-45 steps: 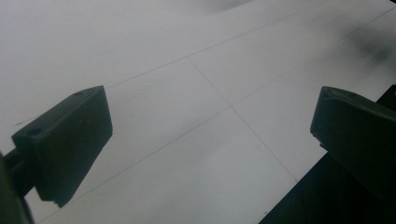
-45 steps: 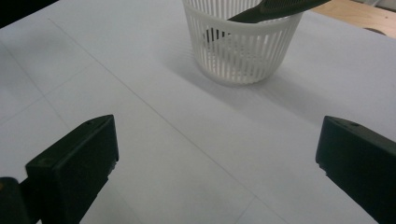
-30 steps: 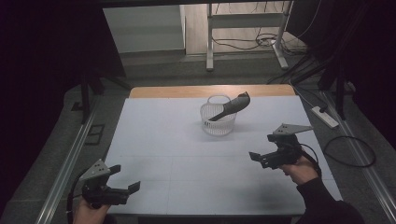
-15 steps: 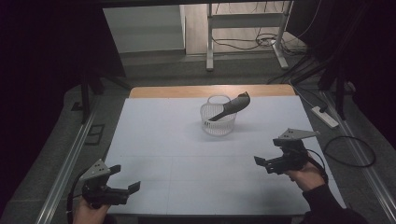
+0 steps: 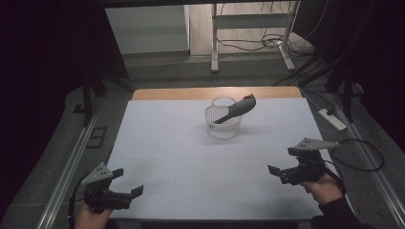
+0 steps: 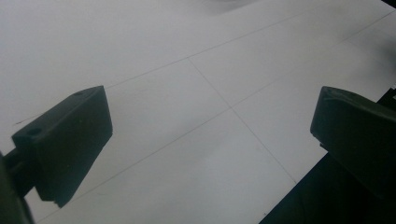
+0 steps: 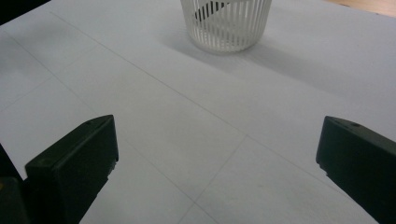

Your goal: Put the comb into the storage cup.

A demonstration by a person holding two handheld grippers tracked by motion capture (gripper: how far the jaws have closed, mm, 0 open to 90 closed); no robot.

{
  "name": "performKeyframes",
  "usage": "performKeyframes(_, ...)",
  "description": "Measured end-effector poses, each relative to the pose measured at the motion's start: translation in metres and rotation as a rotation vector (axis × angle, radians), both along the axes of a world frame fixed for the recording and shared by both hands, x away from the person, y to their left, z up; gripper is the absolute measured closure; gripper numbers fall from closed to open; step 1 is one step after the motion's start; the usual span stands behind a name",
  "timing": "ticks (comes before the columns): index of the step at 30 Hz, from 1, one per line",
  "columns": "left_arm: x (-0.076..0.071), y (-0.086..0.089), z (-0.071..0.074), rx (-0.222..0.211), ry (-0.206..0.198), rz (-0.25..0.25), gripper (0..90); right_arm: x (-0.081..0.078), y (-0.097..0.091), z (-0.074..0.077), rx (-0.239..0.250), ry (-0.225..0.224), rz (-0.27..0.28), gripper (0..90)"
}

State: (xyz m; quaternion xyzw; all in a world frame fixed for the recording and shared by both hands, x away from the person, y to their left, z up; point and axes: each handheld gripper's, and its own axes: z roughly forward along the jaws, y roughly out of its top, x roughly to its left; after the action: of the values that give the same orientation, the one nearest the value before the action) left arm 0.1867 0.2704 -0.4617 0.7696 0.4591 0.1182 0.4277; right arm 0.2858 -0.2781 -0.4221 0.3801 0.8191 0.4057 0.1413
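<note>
Toward the far middle of the white-covered table [image 5: 181, 157] stands a white slatted plastic basket [image 5: 222, 125], upright, with a dark grey long-handled object [image 5: 236, 109] leaning inside it and jutting over the rim toward the right. Left gripper [image 5: 128, 188], at the near left corner, is held with jaws spread wide and empty over bare surface. Right gripper [image 5: 277, 171], at the near right, likewise has jaws parted and empty; the right gripper view shows the basket [image 7: 227, 23] well ahead of them, apart from both jaws.
</note>
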Motion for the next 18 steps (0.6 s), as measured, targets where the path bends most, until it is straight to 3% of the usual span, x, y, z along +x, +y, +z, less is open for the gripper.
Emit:
performKeyframes(8, 0.0, 0.0, 0.0, 0.0, 0.001, 0.001, 0.0, -0.008, -0.012, -0.005, -0.022, 0.007, -0.026, 0.0)
performKeyframes(18, 0.0, 0.0, 0.0, 0.001, 0.001, 0.001, 0.0, -0.02, -0.03, -0.008, -0.014, 0.013, -0.073, 0.0)
